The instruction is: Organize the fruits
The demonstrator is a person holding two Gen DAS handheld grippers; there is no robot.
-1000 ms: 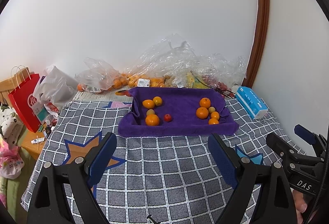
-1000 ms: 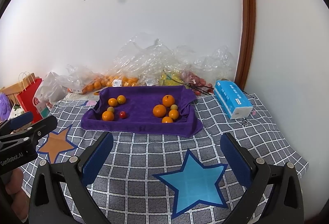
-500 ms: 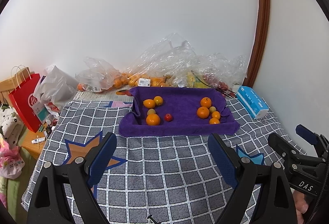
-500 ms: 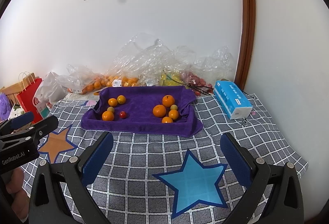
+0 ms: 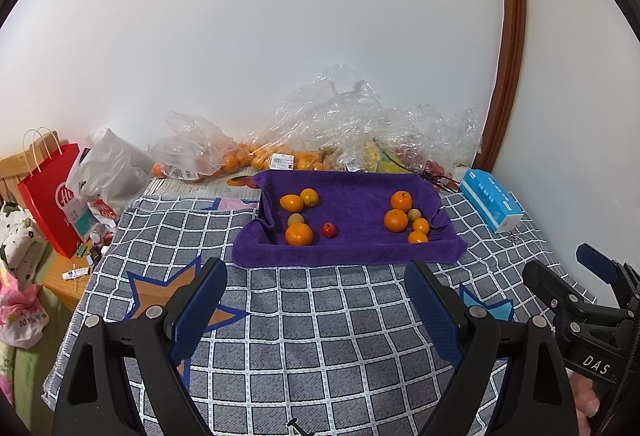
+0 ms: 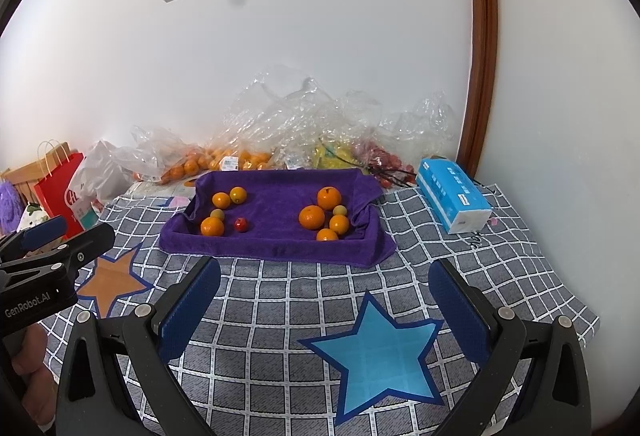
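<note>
Fruits on the purple towel (image 5: pixel 352 212) lie well beyond both grippers' wide-open, empty jaws — checked blanket (image 5: pixel 320 320), white wall.

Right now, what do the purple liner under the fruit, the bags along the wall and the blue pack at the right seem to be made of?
Purple liner: looks like terry towel, matte and napped, with soft folds and a hemmed edge.
Bags: thin clear plastic film, glossy and crinkled; fruit shows through.
Blue pack: probably tissues in printed plastic wrap, slightly shiny, white at its near end; the wrap could also be paper.
</note>
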